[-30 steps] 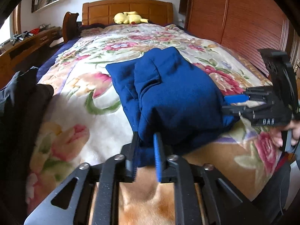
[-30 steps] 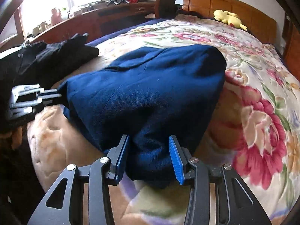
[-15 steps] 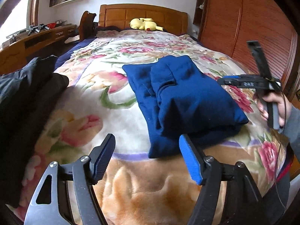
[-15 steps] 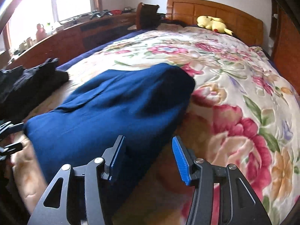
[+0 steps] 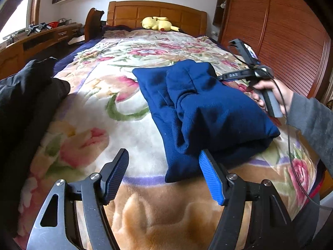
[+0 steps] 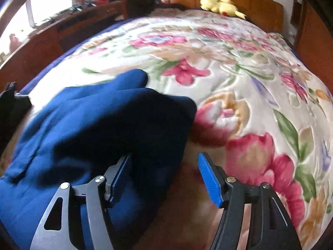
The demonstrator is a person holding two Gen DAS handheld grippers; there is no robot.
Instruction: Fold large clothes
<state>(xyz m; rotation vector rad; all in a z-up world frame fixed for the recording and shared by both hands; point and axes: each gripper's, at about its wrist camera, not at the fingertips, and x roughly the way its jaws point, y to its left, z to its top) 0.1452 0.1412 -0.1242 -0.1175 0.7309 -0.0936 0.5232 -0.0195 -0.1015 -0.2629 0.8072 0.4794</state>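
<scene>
The big bed (image 5: 87,112) has a flowery blanket, and the blue top (image 5: 204,112) lies folded on it near the foot end. It looks thick, soft and floppy, a bit heavy, not slippery, and it will not break. I think the best place to grab is a thick folded edge or a corner. The left gripper (image 5: 164,177) has its jaws wide apart, holding nothing. The right gripper (image 6: 166,177) has just been opening its jaws, and nothing is between them.
</scene>
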